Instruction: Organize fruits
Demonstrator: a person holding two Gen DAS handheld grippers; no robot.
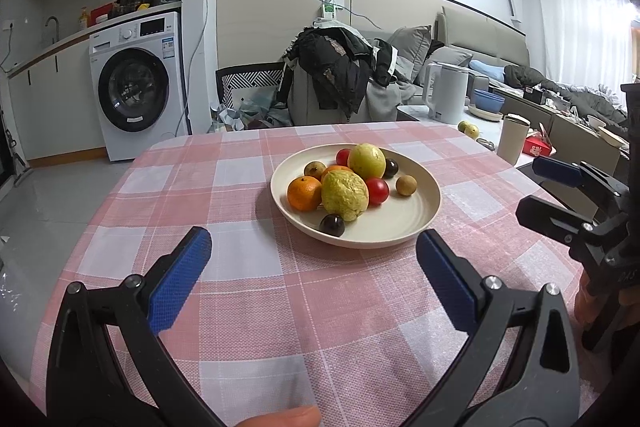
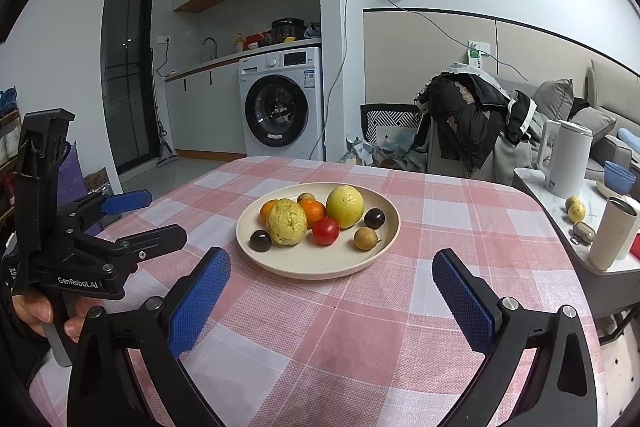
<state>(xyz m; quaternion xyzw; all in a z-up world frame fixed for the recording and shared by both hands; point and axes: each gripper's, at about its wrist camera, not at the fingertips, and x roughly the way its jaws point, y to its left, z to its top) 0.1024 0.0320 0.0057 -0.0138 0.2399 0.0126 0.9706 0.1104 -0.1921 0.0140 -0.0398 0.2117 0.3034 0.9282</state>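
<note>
Holding the left gripper (image 1: 314, 279) and right gripper (image 2: 332, 301) spread wide and empty, we judge the plate's (image 2: 320, 263) round fruit light, slippery; the tomatoes (image 2: 325, 231) soft; pinch across the middle.

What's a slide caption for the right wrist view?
Open right gripper facing a plate of mixed fruit on a checked tablecloth.

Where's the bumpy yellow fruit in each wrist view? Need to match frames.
Left wrist: bumpy yellow fruit at the plate's near centre, between the orange and a tomato.
Right wrist: it sits on the plate's left side, a dark plum at its lower left.
Shared landmark: the washing machine behind the table.
</note>
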